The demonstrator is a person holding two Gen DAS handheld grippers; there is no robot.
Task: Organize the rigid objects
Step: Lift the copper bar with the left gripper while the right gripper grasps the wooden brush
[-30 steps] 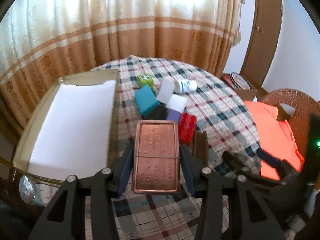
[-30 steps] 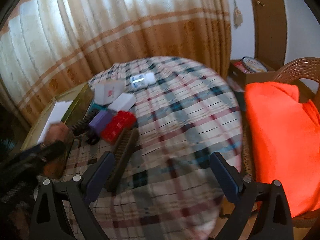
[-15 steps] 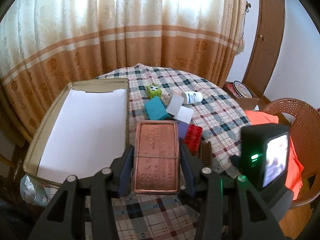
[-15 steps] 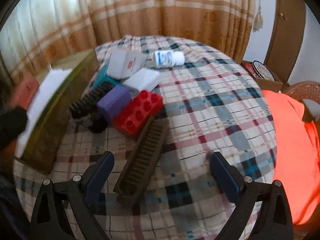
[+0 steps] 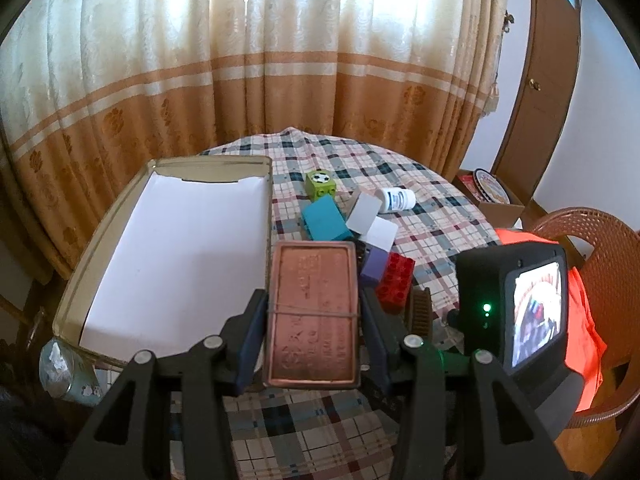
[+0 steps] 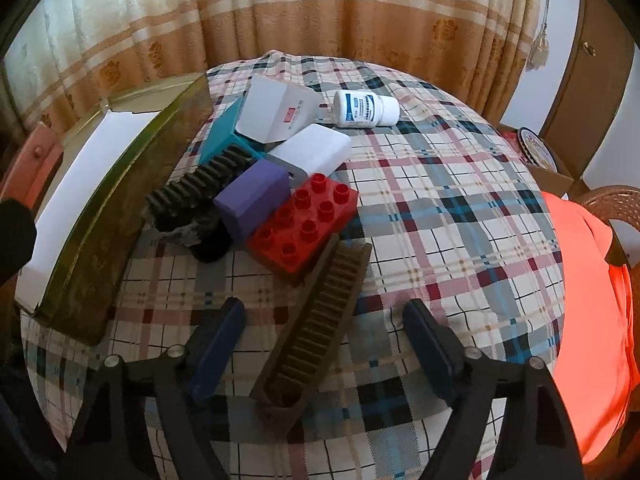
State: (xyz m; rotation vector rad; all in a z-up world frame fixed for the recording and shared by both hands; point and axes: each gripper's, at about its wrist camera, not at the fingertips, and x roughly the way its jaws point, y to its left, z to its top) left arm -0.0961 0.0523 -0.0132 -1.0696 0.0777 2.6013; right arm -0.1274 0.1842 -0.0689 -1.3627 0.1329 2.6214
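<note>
My left gripper (image 5: 312, 320) is shut on a flat copper-coloured tin (image 5: 313, 312) with a rubber band round it, held above the table beside the paper-lined cardboard box (image 5: 176, 252). My right gripper (image 6: 324, 320) straddles a brown ridged bar (image 6: 316, 328); its jaws are closing, with gaps still showing between the pads and the bar. Beyond the bar lie a red studded brick (image 6: 308, 220), a purple block (image 6: 252, 196), a black ridged bar (image 6: 200, 184), a teal block (image 6: 224, 132), white boxes (image 6: 308, 148) and a white pill bottle (image 6: 366, 108).
A green cube (image 5: 320, 185) sits farther back on the checked tablecloth (image 6: 440, 216). An orange cloth (image 6: 592, 304) drapes over a wicker chair (image 5: 608, 240) to the right. Curtains hang behind the round table. The box's olive side wall (image 6: 132, 196) stands left of the pile.
The right gripper came in low over the brown ridged bar and its jaws narrowed around it. The left gripper kept still with the tin while the right gripper's camera body entered its view.
</note>
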